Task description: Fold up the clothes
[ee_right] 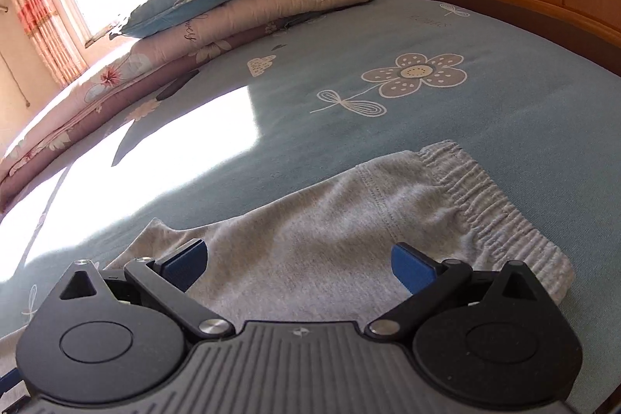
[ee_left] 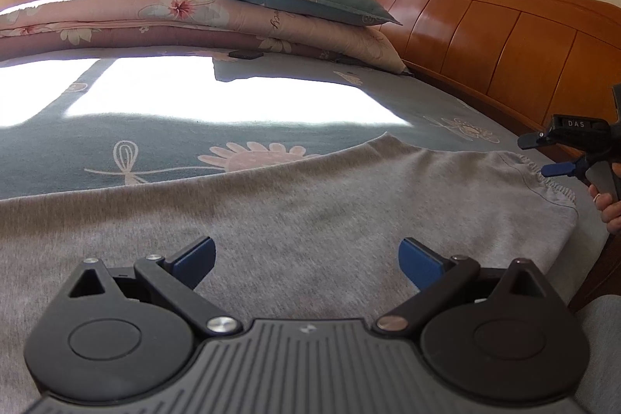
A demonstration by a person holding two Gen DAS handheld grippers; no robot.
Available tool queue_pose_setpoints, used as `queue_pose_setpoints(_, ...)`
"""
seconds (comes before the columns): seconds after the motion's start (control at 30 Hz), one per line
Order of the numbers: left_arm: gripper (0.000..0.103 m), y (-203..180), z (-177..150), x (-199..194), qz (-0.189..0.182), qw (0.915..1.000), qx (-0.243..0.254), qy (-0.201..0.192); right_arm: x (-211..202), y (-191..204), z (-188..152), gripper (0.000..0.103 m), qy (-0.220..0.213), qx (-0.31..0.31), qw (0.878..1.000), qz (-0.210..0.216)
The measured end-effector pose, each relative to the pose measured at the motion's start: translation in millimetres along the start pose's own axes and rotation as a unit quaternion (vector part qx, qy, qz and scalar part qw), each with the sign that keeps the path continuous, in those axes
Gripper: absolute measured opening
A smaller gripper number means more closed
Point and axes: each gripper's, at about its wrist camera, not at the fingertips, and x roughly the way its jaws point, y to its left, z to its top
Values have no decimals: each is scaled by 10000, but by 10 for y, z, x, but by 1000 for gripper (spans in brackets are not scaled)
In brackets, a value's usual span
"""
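Grey trousers [ee_right: 310, 239] lie flat under both wide-spread claws, left claw [ee_left: 306, 260] and right claw [ee_right: 299, 260]

White letters "DAS" stand on the right gripper [ee_left: 543, 154] (seen from the left wrist); script on the folded quilt [ee_left: 271, 22] stays illegible.

A pair of light grey knit trousers [ee_left: 310, 204] [ee_right: 349, 220] lies spread flat on the bed, its ribbed elastic waistband [ee_right: 489, 204] [ee_left: 543, 177] at the right end, the fabric smooth with only faint creases.
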Motion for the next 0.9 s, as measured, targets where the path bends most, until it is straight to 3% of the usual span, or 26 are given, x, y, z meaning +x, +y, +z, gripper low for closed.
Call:
queue_pose_setpoints(0.13, 101, 87, 44, -79, 52, 9997, -244, -48, -74, 394, -343, 103, -3, -861, 9962, -99)
queue_pose_setpoints(0.2, 100, 174, 86, -147, 307, 9988, -345, -149, -2, 539, -529, 103, 157, -1178, 9926, -234)
queue_pose_setpoints(0.37, 101, 514, 201, -349, 1052, 9915, -667, -376, 68, 764, -821, 103, 351, -1210, 9914, -345)
queue_pose_setpoints(0.5, 101, 980, 260, -503, 1528, 9784, -1345, -373, 55, 965, -974, 103, 296, -1187, 9919, -343)
queue_pose_setpoints(0.67, 102, 1429, 200, -547, 1725, 9624, -2091, -178, 126, 1211, -1057, 103, 461, -1587, 9832, -780)
queue_pose_setpoints(0.77, 102, 1632, 122, -490, 1835, 9524, -2422, 230, 145, 1219, -1052, 103, 504, -1509, 9836, -850)
queue_pose_setpoints(0.9, 102, 1861, 30, -572, 1727, 9484, -2659, 97, 156, 1210, -988, 103, 694, -1423, 9836, -865)
